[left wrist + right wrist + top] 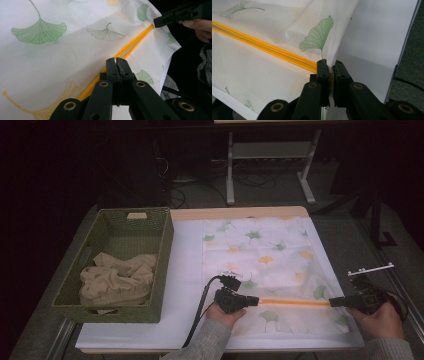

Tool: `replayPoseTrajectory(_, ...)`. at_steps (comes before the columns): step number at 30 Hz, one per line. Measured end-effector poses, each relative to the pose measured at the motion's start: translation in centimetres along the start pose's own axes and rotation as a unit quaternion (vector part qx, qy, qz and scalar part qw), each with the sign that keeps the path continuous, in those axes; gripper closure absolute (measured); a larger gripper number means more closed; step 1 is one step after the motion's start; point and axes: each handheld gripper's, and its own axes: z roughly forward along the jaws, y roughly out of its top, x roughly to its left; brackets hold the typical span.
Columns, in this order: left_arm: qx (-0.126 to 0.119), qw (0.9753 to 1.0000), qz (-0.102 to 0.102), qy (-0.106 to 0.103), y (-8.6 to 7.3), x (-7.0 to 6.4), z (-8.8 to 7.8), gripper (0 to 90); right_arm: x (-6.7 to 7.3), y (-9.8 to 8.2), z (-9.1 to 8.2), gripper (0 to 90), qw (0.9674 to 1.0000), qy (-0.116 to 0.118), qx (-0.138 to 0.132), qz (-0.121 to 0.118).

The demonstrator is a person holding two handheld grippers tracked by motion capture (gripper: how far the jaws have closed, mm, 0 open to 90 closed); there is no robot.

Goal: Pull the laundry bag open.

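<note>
A white mesh bag (265,255) printed with green and orange ginkgo leaves lies flat on the table, with an orange zipper (294,302) running across its near part. My left gripper (254,300) is shut on the zipper's left end (110,62). My right gripper (334,302) is shut on the zipper's right end, at the bag's edge (329,67). The zipper (267,48) stretches straight between the two grippers. In the left gripper view the right gripper (160,22) shows at the far end of the zipper (132,45).
A green woven basket (160,250) stands at the table's left with a crumpled beige cloth (120,277) inside. A white sheet (187,255) covers the table under the bag. A white table frame (270,155) stands on the dark floor beyond.
</note>
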Motion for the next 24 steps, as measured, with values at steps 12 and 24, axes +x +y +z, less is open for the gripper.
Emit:
replayPoseTrajectory(12, -0.002, 1.0, -0.006, 0.003, -0.3, 0.5, -0.8, 89.7, 0.0, 0.0, 0.0, 84.6, 1.0, -0.001, -0.001, -0.002)
replayPoseTrajectory(24, -0.003, 1.0, -0.006, 0.005, -0.6, 1.1, -2.1, 89.7, 0.1, -0.1, 0.1, 84.6, 1.0, -0.006, 0.002, -0.003)
